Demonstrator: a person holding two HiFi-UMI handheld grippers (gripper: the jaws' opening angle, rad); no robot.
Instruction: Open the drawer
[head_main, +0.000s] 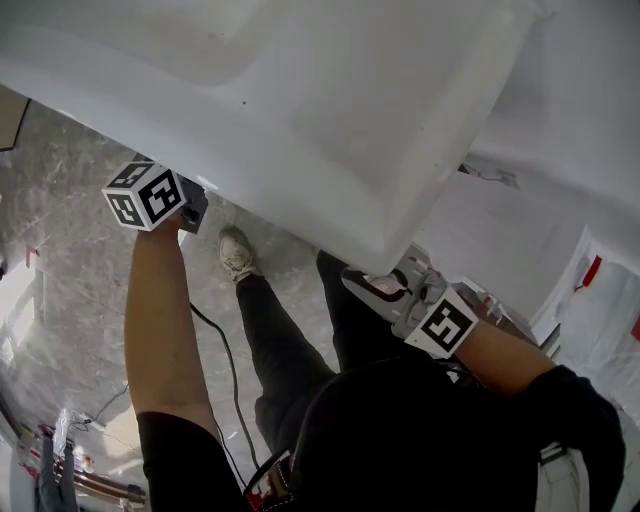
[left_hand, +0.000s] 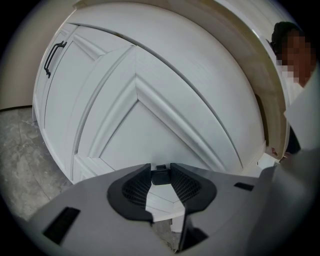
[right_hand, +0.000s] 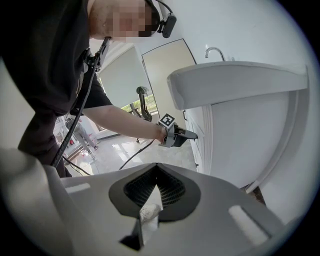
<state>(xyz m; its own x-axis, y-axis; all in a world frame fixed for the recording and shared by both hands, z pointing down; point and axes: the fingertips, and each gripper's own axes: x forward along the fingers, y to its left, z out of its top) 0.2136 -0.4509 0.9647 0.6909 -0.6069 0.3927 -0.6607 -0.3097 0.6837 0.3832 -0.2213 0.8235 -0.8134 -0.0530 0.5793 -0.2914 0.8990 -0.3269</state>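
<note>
Left gripper (left_hand: 160, 172), ribbed jaws pinching boxy black handle (left_hand: 160, 177), white panelled cabinet (left_hand: 125, 110)

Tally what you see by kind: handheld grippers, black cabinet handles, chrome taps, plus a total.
Grey handheld two-jaw grippers: 2 (left gripper, right gripper)
Black metal cabinet handles: 2 (door bar handle, gripped drawer handle)
Curved chrome tap: 1
Total: 5

The left gripper (left_hand: 161, 176) and right gripper (right_hand: 156, 170) are pale grey shells with black ribbed pads (left_hand: 134, 189) lining the jaws. Behind each shell sits a white cube (head_main: 145, 195) bearing black square markers. A thin black cable (right_hand: 138, 150) leaves the left tool's rear. The person wears a black short-sleeved top (head_main: 180, 455), black trousers (head_main: 270, 350) and a white shoe (head_main: 236, 252)
</note>
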